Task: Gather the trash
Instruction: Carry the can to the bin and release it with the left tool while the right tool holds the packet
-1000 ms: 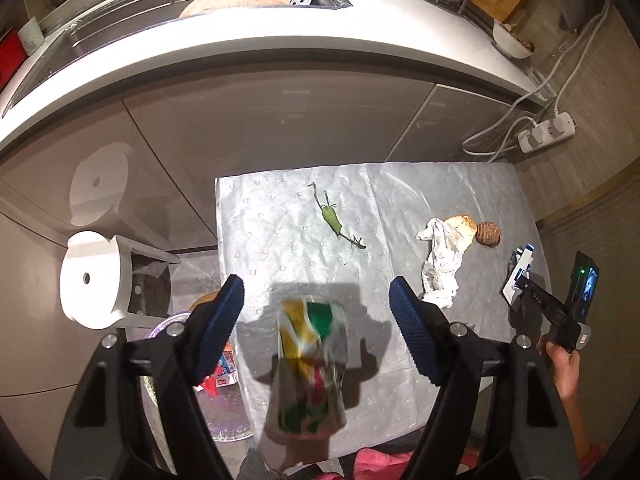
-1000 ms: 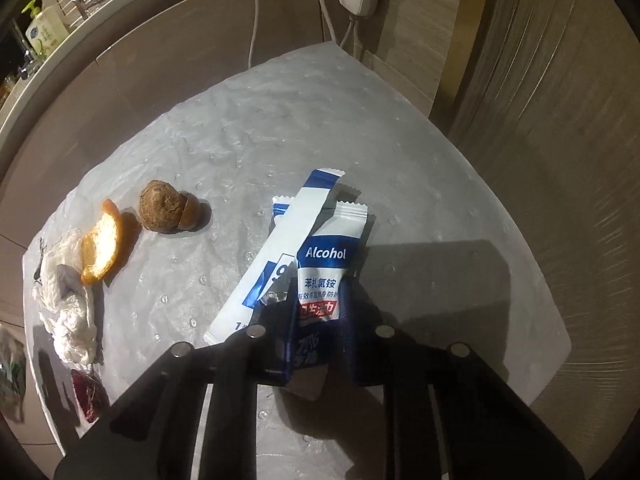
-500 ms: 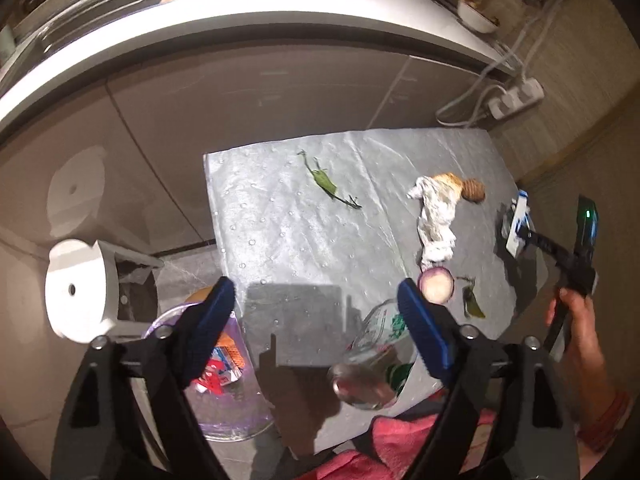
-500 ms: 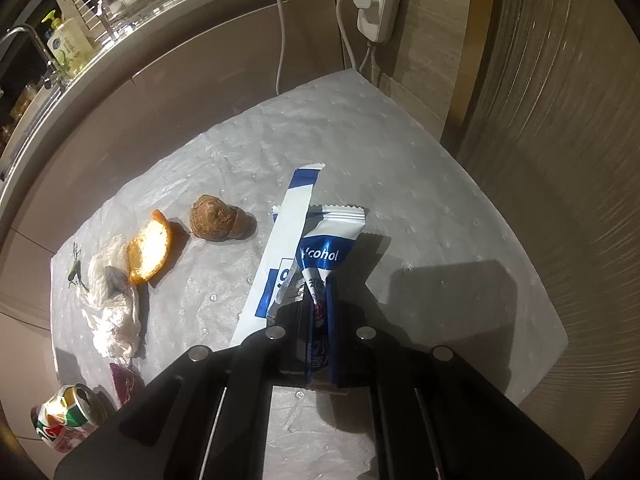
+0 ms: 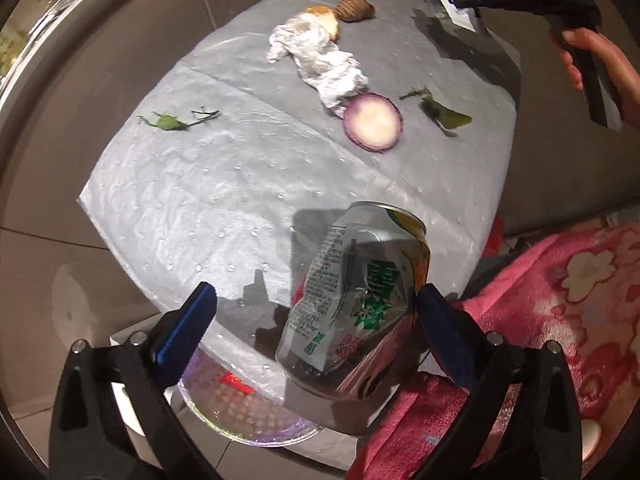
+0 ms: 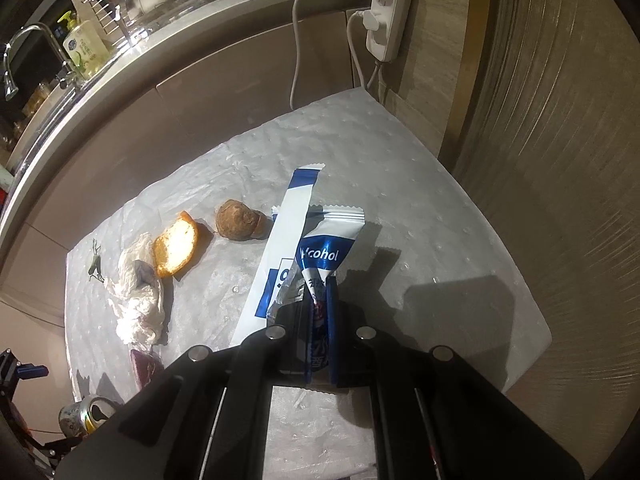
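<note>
A grey desk [image 5: 192,200] pad before kitchen cabinets carries scattered trash. The left gripper [image 5: 312,320], whose jaws have just been opening wide, frames a crushed can [image 5: 356,296] at lower centre, unpinched. The right gripper [image 6: 320,320] pinches an alcohol wipe packet [image 6: 324,248]. Tissue [image 5: 320,60], onion slice [image 5: 372,120] and scraps remain.

A grey dimpled sheet [image 5: 200,200] covers the low worktop. On it lie a crumpled white tissue [image 5: 320,56], touching a piece of orange peel [image 6: 176,250] with a brown shell-like lump [image 6: 240,220] just beside that. A purple onion slice [image 5: 373,122] rests against the tissue's near end, a dark leaf scrap [image 5: 444,114] near it. A green stem scrap [image 5: 172,122] lies well apart toward the other side. A long white-and-blue wrapper [image 6: 280,256] lies by the lump. A dented drink can [image 5: 360,296] sits at the sheet's near edge
</note>
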Available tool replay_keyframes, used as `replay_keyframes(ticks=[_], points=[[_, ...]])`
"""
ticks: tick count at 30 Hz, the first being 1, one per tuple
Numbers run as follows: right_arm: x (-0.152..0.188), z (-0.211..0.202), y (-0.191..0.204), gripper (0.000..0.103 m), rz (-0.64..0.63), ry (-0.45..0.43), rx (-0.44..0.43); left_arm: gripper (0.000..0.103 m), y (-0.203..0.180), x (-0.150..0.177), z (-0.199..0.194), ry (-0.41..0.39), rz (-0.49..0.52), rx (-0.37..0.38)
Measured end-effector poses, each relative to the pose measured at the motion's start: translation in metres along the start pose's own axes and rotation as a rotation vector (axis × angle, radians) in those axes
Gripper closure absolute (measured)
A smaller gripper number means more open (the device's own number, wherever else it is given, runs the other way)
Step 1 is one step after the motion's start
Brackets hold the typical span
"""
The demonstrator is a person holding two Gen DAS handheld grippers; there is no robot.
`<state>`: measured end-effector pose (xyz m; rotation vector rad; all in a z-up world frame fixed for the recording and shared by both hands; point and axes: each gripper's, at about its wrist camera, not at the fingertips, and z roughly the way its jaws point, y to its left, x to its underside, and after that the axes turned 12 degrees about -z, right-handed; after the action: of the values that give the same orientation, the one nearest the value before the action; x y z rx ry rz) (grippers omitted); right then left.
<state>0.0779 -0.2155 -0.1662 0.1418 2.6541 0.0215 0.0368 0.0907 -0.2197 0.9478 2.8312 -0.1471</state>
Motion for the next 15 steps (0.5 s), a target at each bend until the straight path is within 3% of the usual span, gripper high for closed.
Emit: replay_keyframes(ticks=[9,10,12,15], points=[[0.02,-0.022,0.001,0.097,0.037,-0.016,0.02,0.01,-0.024,0.005,0.034,0.106,0.129,0.055],[0.023,-0.025,0.001,0.097,0.042,-0.018,0.023,0.013,-0.026,0.006,0.037,0.116,0.133,0.062],[0.029,-0.032,0.001,0.097,0.054,-0.024,0.03,0.028,-0.029,0.008,0.043,0.138,0.142,0.081],[0.04,-0.044,0.002,0.097,0.073,-0.034,0.039,0.029,-0.032,0.011,0.044,0.107,0.139,0.082]])
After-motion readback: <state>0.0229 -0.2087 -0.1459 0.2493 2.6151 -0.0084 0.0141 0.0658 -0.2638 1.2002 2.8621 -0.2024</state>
